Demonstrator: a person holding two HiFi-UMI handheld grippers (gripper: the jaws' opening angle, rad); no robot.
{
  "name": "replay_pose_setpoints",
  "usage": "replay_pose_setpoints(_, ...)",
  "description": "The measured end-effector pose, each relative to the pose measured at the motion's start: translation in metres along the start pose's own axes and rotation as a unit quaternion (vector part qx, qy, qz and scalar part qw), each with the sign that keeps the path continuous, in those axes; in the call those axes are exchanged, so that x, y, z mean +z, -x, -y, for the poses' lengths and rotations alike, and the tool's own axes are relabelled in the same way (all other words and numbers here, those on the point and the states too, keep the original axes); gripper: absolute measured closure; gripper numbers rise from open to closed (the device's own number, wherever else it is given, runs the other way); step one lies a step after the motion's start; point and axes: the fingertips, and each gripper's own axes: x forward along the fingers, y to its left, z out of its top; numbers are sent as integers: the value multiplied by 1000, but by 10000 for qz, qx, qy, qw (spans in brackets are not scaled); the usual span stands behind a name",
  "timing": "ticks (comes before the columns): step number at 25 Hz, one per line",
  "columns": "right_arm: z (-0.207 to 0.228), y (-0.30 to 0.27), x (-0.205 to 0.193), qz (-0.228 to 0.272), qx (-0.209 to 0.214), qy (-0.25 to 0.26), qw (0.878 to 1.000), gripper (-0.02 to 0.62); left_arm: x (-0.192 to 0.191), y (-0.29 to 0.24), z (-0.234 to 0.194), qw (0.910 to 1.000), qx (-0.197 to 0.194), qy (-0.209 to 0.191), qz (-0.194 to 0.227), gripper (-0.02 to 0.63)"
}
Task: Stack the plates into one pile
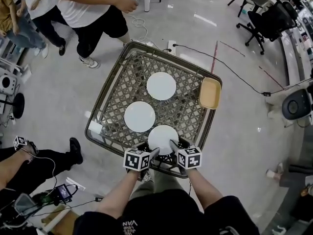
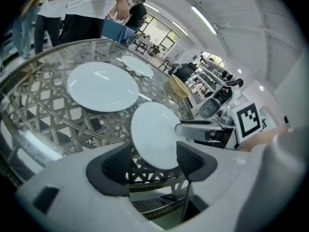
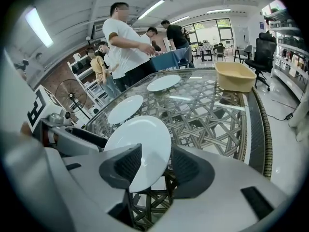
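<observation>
Three white plates lie apart on the glass-topped wicker table [image 1: 115, 90]: a far plate [image 1: 161, 85], a middle plate [image 1: 139, 116] and a near plate [image 1: 163, 137] at the front edge. Both grippers sit at the near plate's front rim. My left gripper [image 1: 152, 153] is open, and the near plate [image 2: 154, 132] reaches between its pads without touching them. My right gripper [image 1: 174, 147] is open too; the near plate [image 3: 142, 144] runs under its left pad [image 3: 126, 166] and into the gap. The right gripper's finger [image 2: 203, 128] rests across the plate's right side.
A yellow tub [image 1: 210, 93] stands at the table's right edge. People stand beyond the far left corner [image 1: 93, 13], and someone's leg and shoe [image 1: 73, 151] are at the left. Cables cross the floor [image 1: 234, 75]. Office chairs [image 1: 266, 21] are at the back right.
</observation>
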Motion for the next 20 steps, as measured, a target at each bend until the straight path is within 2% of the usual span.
replay_pose_setpoints(8,-4,-2,-3,-22,49,-129,9999,402,0,-4,1,9993,-91,313,176,304)
replay_pose_setpoints(20,-15,14,24,358,153,-173,9991,407,33,18,10,9979,-66,-82,640,305)
